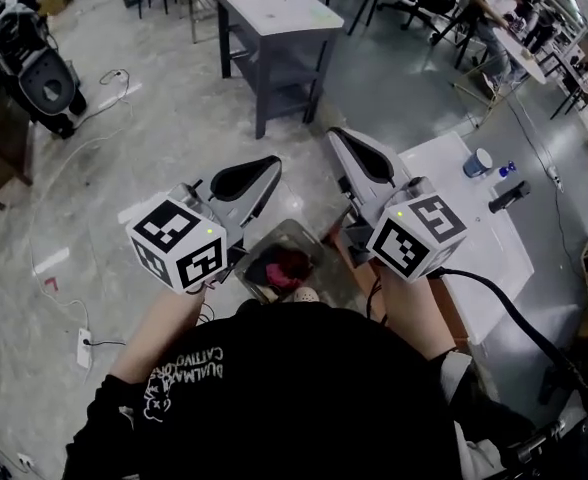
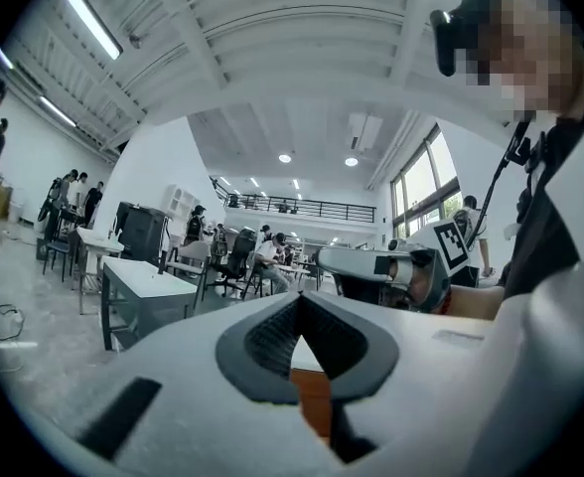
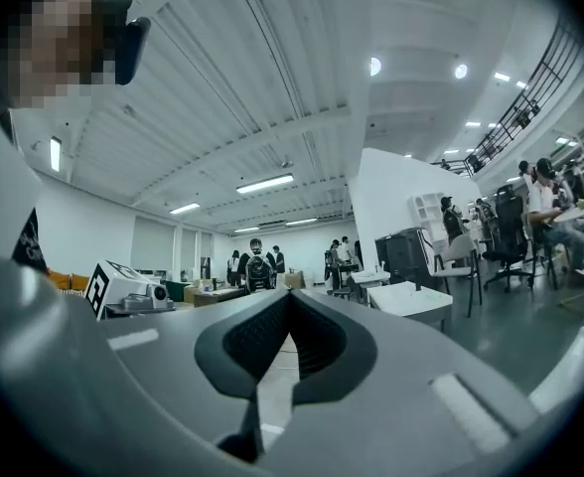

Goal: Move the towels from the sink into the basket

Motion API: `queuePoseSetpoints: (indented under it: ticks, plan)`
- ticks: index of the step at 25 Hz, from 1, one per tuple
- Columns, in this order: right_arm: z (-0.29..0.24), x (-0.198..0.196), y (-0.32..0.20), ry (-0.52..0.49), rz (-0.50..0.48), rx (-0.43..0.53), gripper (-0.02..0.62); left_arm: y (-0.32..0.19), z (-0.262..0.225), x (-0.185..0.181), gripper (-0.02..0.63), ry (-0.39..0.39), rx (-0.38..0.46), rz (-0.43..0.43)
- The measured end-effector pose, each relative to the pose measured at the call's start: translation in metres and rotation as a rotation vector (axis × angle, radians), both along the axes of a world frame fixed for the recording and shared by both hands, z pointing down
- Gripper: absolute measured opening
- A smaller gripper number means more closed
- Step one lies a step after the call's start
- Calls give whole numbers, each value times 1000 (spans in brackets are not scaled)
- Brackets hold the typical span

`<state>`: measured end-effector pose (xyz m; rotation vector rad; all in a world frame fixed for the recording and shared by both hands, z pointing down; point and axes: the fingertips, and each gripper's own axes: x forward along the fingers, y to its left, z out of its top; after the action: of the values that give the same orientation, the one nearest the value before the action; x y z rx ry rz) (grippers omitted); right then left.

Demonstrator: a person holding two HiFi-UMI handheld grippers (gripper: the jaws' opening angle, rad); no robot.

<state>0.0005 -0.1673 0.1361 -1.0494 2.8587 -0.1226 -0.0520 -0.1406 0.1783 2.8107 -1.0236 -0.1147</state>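
Two tongs are hanging idle in front of me: the left tongs (image 1: 272, 166) and the right tongs (image 1: 340, 138) are both pressed together on nothing, pointing out across the workshop floor rather than down at the job. Below and between them, red and dark towels (image 1: 286, 266) are lying bunched in a grey container (image 1: 274, 236) beside the white table (image 1: 474, 218). From this steep angle I am unsure whether that container is the sink or the basket. I am judging this a pause between carries. Next, one pair needs tipping downward, parting its jaws and lowering over the cloth heap.
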Motion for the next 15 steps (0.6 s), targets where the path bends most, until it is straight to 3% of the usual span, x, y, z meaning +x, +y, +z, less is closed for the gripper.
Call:
queuePoseSetpoints:
  ticks: [15]
  plan:
    - [15,3,21,19,18,-2,8,18,11,14,0,5,-19,50]
